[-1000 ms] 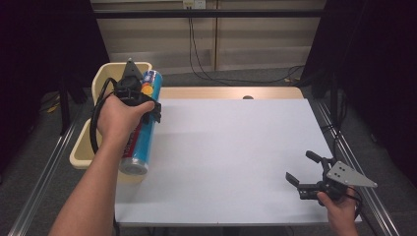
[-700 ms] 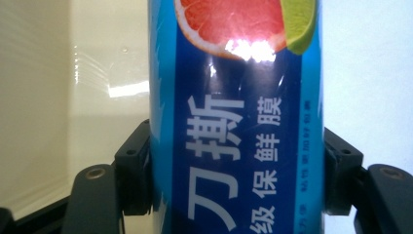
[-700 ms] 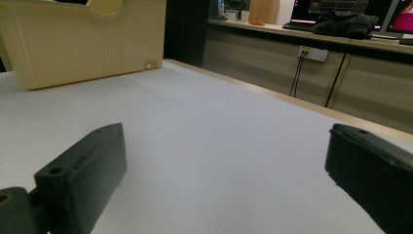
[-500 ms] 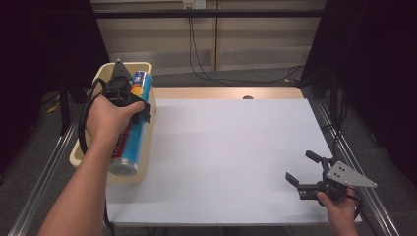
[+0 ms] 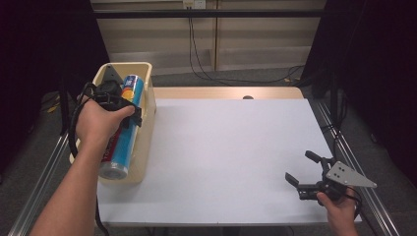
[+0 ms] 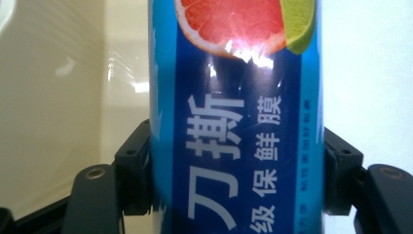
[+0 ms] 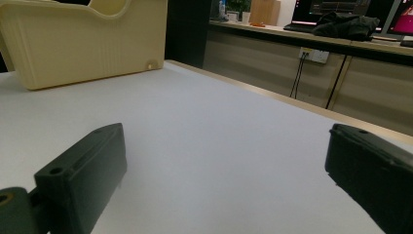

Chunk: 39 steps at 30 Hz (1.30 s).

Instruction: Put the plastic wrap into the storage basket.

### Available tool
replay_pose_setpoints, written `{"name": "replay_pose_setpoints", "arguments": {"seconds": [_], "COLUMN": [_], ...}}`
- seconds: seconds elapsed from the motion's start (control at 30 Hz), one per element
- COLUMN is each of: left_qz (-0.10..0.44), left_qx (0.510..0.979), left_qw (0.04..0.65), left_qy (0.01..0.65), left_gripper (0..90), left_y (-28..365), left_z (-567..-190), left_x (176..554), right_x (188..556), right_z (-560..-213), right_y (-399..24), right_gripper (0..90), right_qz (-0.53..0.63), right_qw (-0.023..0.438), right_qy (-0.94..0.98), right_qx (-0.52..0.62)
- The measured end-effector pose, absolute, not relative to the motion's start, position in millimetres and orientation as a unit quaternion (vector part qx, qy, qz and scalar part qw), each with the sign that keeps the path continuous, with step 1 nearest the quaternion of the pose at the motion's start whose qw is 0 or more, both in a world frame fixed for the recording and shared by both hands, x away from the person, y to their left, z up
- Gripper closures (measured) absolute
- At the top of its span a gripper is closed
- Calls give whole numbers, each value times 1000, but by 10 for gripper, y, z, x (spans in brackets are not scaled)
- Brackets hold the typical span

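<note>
A long blue tube point(image 5: 124, 142) with a grapefruit picture and white lettering lies lengthwise over the cream bin point(image 5: 145, 105) at the table's left edge. My left gripper point(image 5: 123, 105) is shut on the tube's middle. In the left gripper view both black pads press the sides of the blue tube point(image 6: 236, 122), with the bin's cream inside point(image 6: 63, 87) behind it. My right gripper point(image 5: 301, 169) rests low at the table's front right corner, open with nothing between its fingers point(image 7: 80, 175).
The white tabletop point(image 5: 231, 147) spreads between the bin and the right gripper. A wooden strip point(image 5: 221, 92) runs along its far edge. Metal rails point(image 5: 344, 142) flank the table. In the right gripper view the cream bin point(image 7: 83, 39) stands far left.
My left hand has carried the tube leftward and a little lower, from over the bin's right wall to over its inside. The right gripper has stayed put.
</note>
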<state>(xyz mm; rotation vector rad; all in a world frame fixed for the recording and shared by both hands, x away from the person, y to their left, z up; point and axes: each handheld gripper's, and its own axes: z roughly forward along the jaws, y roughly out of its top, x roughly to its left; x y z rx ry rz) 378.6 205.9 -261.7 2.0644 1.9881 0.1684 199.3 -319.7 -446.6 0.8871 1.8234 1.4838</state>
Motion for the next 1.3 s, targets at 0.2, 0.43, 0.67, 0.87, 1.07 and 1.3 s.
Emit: {"name": "replay_pose_setpoints", "arguments": {"seconds": [0.2,0.43,0.67,0.87,1.07,1.3], "left_qz": [58,54,51,47,44,44], "left_qx": [712,714,713,713,714,714], "left_qw": [131,125,124,118,114,109], "left_qy": [687,687,689,689,689,690], "left_gripper": [322,322,322,322,321,321], "left_y": [2096,2137,2182,2198,2217,2235], "left_z": [-2680,-2749,-2804,-2860,-2901,-2928], "left_x": [3774,3759,3758,3762,3757,3751], "right_x": [1993,1993,1995,1995,1995,1995], "right_z": [-4466,-4466,-4466,-4469,-4469,-4469], "right_y": [-3199,-3201,-3195,-3187,-3190,-3188], "right_gripper": [11,11,12,12,13,13], "right_qz": [562,561,560,560,560,560], "right_qw": [309,310,311,312,312,312], "right_qy": [690,690,690,691,691,691], "right_qx": [337,337,337,335,335,334]}}
